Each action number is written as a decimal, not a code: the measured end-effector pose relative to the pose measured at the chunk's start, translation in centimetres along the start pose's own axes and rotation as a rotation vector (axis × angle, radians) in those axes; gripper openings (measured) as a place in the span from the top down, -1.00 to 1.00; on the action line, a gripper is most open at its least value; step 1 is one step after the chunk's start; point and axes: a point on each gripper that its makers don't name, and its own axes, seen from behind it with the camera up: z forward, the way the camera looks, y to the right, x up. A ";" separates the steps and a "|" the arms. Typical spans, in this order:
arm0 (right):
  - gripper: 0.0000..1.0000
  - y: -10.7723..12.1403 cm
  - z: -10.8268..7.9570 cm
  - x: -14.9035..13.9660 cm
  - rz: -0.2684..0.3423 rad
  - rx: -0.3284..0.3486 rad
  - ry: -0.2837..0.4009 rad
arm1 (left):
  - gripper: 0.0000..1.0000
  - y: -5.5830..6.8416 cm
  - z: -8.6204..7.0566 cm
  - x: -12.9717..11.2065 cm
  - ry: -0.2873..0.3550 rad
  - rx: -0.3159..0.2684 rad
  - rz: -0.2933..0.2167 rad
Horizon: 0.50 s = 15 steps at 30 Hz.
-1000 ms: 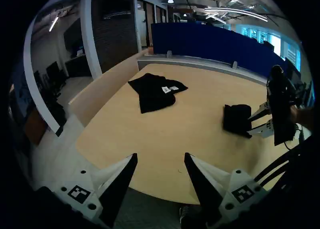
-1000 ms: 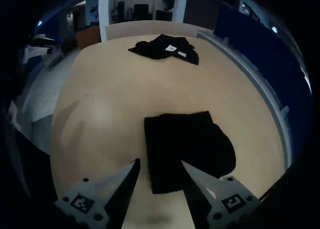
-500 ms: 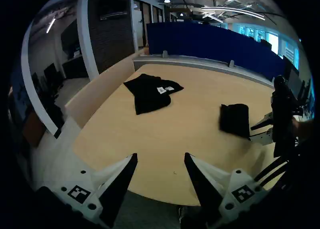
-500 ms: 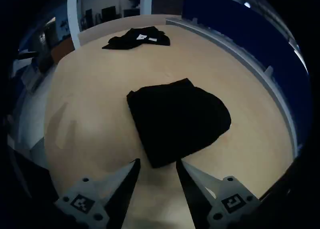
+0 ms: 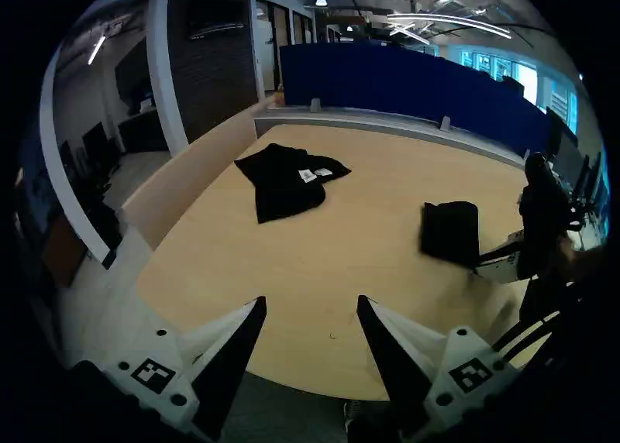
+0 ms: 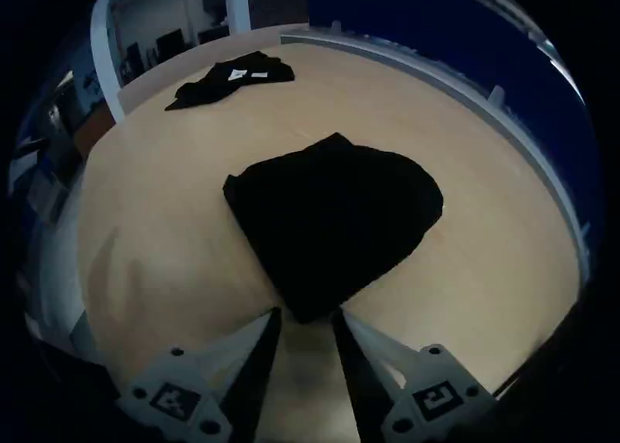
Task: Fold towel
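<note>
Tongs of the right gripper (image 6: 304,313) draw a little closer together than a second ago, though a gap is left between them. The near corner of the black towel (image 6: 333,211) now points into that gap, and no finger visibly presses on the cloth. A second ago those fingers lay over the towel's near edge; they have since backed off and swung round to face the corner. The towel lies as a compact folded packet on the wooden table (image 6: 155,211), which suggests the folding is well along and that this corner is being lined up for a last fold or a tidy. The left gripper (image 5: 310,303) hangs over the table's near edge, fingers spread and empty, hardly moved. Farther off, a second black cloth (image 5: 283,181) lies crumpled, well apart from the towel.
</note>
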 end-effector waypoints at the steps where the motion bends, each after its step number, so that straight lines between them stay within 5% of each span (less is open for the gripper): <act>1: 0.11 0.1 0.0 0.0 0.002 -0.002 0.001 | -0.73 0.0 0.0 0.0 0.000 0.000 0.000; 13: 0.89 1.0 0.3 0.3 0.031 -0.009 0.031 | -0.73 0.2 0.0 0.1 0.001 -0.002 0.006; 15: 0.91 1.2 0.3 0.4 0.032 -0.013 0.039 | -0.73 0.3 0.0 0.1 0.002 -0.004 0.014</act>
